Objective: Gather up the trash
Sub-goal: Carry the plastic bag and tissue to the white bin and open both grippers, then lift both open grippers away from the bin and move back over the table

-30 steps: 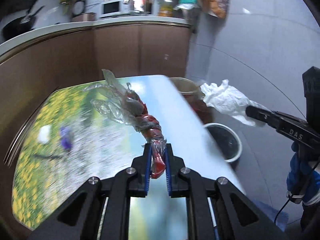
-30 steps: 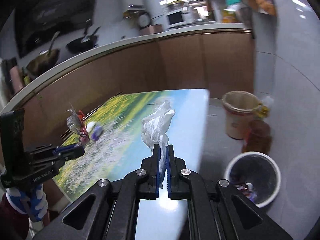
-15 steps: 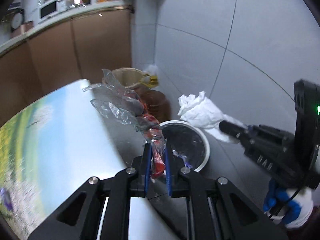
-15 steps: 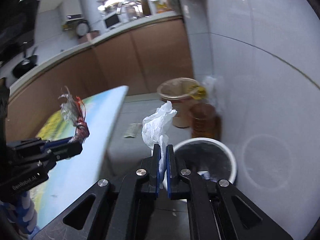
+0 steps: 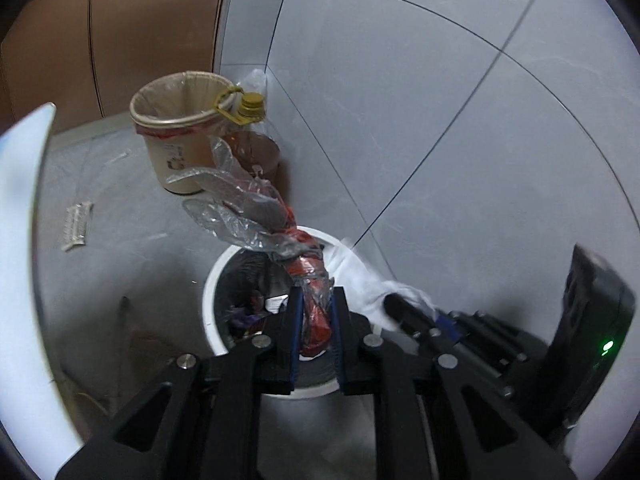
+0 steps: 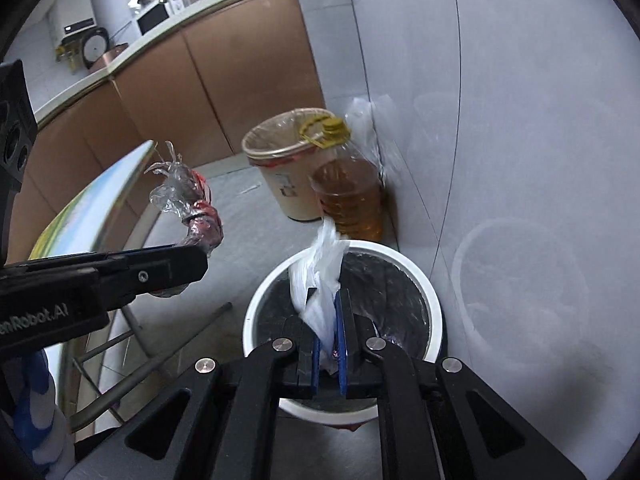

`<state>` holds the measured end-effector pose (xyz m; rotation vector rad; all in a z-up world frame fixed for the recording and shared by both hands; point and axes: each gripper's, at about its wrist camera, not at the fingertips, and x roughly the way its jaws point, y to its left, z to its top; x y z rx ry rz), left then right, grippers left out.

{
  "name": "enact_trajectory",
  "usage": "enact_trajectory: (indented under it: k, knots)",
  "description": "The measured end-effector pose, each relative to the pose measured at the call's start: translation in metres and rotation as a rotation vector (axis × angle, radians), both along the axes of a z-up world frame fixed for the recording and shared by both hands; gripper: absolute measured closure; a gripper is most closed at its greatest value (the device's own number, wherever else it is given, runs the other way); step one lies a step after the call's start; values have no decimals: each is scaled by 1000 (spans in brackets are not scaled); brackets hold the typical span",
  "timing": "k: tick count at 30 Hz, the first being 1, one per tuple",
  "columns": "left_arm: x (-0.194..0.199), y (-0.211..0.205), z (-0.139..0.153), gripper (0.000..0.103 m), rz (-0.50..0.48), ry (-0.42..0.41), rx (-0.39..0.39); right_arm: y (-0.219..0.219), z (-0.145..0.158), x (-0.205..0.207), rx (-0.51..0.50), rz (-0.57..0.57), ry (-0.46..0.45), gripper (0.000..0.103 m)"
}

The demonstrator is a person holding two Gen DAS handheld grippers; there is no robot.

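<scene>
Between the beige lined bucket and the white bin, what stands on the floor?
An oil jug with amber liquid, right wrist view; beige bucket behind, white bin in front.

The contents of the white bin (image 6: 434, 308) are largely hidden by the gripper's fingers (image 6: 344, 344); the table edge (image 5: 24, 208) is blurred and cut off.

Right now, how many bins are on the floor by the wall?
2. A white bin sits under both grippers; a beige lined bin stands behind it, beside the oil jug. Others may be out of view.

Both grippers — left gripper (image 5: 314, 320), right gripper (image 6: 328, 344) — clamped, angled down.
</scene>
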<state>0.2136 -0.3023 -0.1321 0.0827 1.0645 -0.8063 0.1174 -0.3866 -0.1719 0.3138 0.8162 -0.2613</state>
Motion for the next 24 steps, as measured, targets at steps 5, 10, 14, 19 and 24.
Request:
enact_trajectory:
  k: [5,10,14,19,24]
  knots:
    - [14,-6,-10,88,12,50,-36,-5,-17,9,-8,-16,23,73]
    - [14,-1,-6,71,25,54,-56,1,-18,5,-26,-20,32,64]
    - [10,10,4,63,34,45,-76,8,-12,-1,-36,-20,25,56]
    - [-3,31,23,63,43,8,-98,25,7,-7,-61,-6,5,50]
    - [-30,66,59,63,84,-128,-82,44,34,-20,-81,17,-39,40]
